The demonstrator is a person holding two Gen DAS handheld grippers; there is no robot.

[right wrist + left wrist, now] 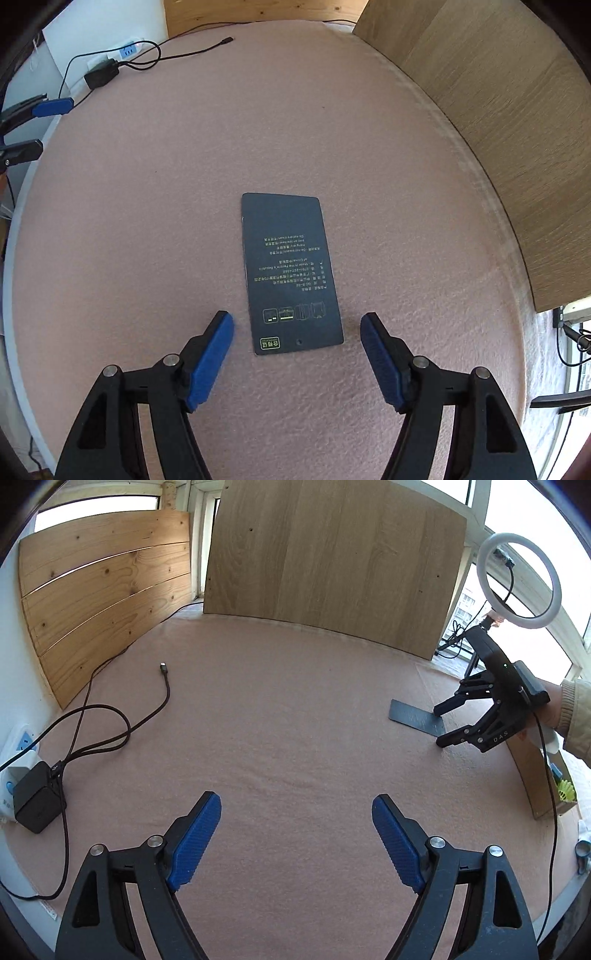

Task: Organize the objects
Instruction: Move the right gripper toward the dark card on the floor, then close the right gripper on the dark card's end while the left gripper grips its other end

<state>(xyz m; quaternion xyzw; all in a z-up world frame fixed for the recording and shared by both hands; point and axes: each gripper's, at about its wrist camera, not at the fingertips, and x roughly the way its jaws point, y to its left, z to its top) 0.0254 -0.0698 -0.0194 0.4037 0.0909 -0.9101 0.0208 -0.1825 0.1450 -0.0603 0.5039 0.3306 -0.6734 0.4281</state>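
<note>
Left gripper (296,808) is held open, blue pads (195,840) spread wide, nothing between them, tilted down and forward. Right gripper (297,326) is pointed steeply down, jaws open, pads clear of any contact. In the left wrist view the right gripper is seen at the right edge, fingers (456,736) apart, gripped by a hand (546,712) with a beige sleeve (578,716) at the wrist.

The dark card's (291,273) gold print is too small to read. In the left wrist view the right tongs (441,725) cover the card's near corner (the power strip (14,760) is cut off by the edge).
</note>
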